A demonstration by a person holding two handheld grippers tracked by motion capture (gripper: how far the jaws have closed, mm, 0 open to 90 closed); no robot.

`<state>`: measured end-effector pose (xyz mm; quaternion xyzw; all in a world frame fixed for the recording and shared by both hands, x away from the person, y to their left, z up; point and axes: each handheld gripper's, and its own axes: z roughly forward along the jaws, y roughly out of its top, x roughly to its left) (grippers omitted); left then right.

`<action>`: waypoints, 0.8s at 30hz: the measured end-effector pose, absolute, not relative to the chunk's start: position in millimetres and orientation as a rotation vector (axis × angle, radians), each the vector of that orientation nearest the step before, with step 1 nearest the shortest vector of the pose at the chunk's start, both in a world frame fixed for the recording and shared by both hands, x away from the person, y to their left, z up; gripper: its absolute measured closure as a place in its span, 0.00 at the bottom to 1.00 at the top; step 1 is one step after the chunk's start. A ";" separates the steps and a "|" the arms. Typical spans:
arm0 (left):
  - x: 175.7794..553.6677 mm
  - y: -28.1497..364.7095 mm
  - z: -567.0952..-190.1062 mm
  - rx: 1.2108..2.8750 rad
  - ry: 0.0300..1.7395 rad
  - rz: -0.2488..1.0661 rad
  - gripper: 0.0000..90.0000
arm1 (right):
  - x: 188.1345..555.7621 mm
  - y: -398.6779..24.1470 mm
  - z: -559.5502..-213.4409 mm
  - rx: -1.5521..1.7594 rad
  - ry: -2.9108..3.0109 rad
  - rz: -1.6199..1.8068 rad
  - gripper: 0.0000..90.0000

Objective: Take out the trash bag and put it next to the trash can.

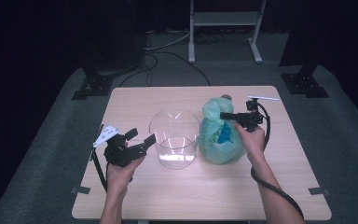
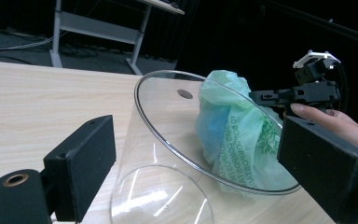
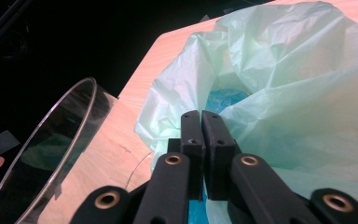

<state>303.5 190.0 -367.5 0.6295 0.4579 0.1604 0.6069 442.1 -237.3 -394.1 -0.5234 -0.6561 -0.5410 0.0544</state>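
Two containers stand side by side on the pale wooden bench in the high view: a clear, round, open-topped plastic tub, empty, and at its 3 o'clock a soft, crinkled pale-green plastic bag with something blue inside. The right claw sits clenched at the bag's top; the left claw hovers released at the tub's 9 o'clock.

Seen from the left gripper view, the tub looks stiff, light and slippery; its rim between the spread jaws seems the best hold.

From the right gripper view, the bag gapes at 12 o'clock; whether the closed jaws pinch its film, I cannot tell. Thin film tears easily, so gathered folds suit gripping.
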 end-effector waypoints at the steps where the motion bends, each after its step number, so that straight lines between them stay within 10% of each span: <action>1: 303.5 190.0 -367.3 1.455 1.059 0.370 0.12 | 442.1 -237.8 -393.8 -1.593 -1.994 -1.643 0.94; 24: 303.2 190.6 -367.4 1.452 1.057 0.368 0.12 | 431.8 -259.6 -372.9 -1.670 -1.990 -1.744 0.55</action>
